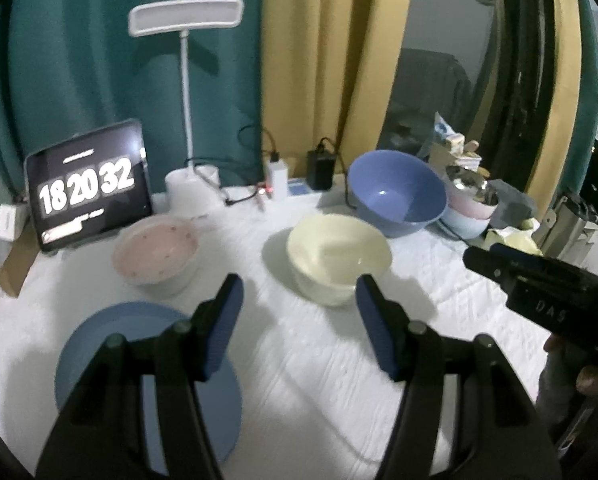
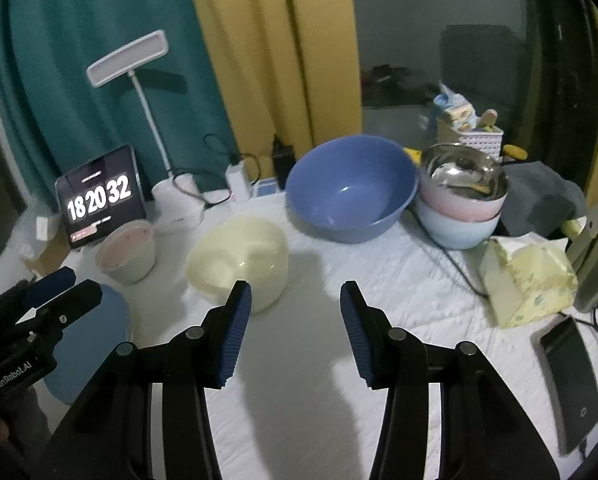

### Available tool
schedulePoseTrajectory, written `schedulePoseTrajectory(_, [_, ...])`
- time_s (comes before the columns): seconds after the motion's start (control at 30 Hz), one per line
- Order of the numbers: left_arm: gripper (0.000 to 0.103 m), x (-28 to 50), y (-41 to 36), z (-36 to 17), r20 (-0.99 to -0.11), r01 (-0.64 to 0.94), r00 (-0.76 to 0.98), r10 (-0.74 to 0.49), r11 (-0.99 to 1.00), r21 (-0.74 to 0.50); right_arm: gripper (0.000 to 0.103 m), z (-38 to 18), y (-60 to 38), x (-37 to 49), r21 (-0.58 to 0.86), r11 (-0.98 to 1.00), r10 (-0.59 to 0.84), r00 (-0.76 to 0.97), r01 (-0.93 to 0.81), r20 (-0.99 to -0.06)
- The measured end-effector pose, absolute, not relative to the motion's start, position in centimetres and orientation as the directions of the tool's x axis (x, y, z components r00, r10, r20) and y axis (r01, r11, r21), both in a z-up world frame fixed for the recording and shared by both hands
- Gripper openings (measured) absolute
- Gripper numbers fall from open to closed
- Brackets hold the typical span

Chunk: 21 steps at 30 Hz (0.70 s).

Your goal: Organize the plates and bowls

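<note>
Centrally, a round, smooth cream bowl (image 1: 338,258) sits upright on the white quilted surface (image 1: 299,360), with a larger blue bowl (image 1: 397,196) of the same matte plastic look just behind it. Left of the cream bowl stands a pale bowl with a pink speckled interior (image 1: 157,256); nearer the camera a flat blue plate (image 1: 99,344) lies partly hidden under the left hand-held gripper (image 1: 299,324). Right of the blue bowl, a shiny metal bowl (image 2: 465,170) holding a spoon is nested in a pink bowl (image 2: 459,202), itself nested in a light blue bowl (image 2: 455,228).

Both tools point obliquely down at the surface. The left hand-held gripper's ribbed blue pads (image 1: 223,328) stand moderately apart with nothing between them; the right hand-held gripper (image 2: 296,334) is likewise parted and empty above bare cloth.

Motion blur softens bowl rims. Behind stand a tablet clock (image 1: 89,188), a white desk lamp (image 1: 187,80) and tangled chargers; items in the perforated basket (image 2: 475,138) cannot be identified. A dark phone (image 2: 571,384) is cut by the right edge.
</note>
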<state>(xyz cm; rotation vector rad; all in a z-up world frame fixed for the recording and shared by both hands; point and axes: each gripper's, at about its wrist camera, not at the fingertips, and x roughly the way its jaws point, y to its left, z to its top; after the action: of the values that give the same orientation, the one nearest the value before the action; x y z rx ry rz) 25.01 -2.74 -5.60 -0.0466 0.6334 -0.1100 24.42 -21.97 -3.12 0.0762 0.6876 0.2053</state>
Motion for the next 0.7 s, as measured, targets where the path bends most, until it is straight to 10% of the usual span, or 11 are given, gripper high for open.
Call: schedulePoseTrajectory(0.7, [0.06,37.3,-8.9,-4.0,-0.617,0.228,0.757,-0.216,0.972,-0.061,0.049,-2.0,-26.8,32.0,0.11,0.989,0.143,0.783,-0.096,-0.606])
